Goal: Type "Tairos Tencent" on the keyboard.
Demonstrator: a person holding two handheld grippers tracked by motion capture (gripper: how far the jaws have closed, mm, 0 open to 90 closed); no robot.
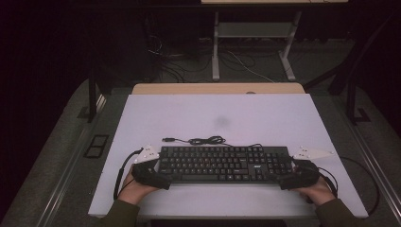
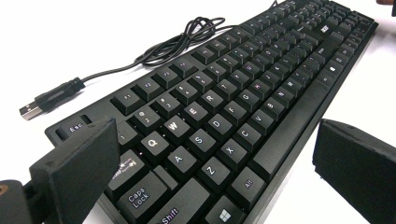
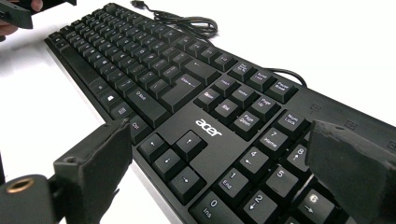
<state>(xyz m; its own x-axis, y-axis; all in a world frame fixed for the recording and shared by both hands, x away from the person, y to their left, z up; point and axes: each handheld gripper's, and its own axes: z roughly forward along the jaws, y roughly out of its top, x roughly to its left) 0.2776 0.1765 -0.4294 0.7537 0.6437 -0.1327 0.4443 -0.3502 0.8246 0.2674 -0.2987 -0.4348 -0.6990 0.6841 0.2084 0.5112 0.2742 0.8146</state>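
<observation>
- Keyboard (image 1: 224, 163) lies lower centre on the white table (image 1: 265, 118), cable (image 1: 198, 140) coiled behind it.
- My left gripper (image 1: 163, 177) straddles its left end, jaws apart.
- My right gripper (image 1: 283, 178) straddles its right end, jaws apart.

One keyboard (image 1: 222, 163), one coiled cable (image 1: 205, 140), two claws: left (image 1: 163, 182), right (image 1: 283, 182).

Black keyboard (image 1: 224, 163) (white-lettered keys), black cable (image 1: 203, 140), pale lilac-white table (image 1: 265, 118).

White tabletop (image 1: 265, 118) w/ faint grey smudge (image 1: 221, 122); beyond it – wooden desk edge (image 1: 217, 88), white-legged table (image 1: 255, 33), floor cables (image 1: 165, 56).
</observation>
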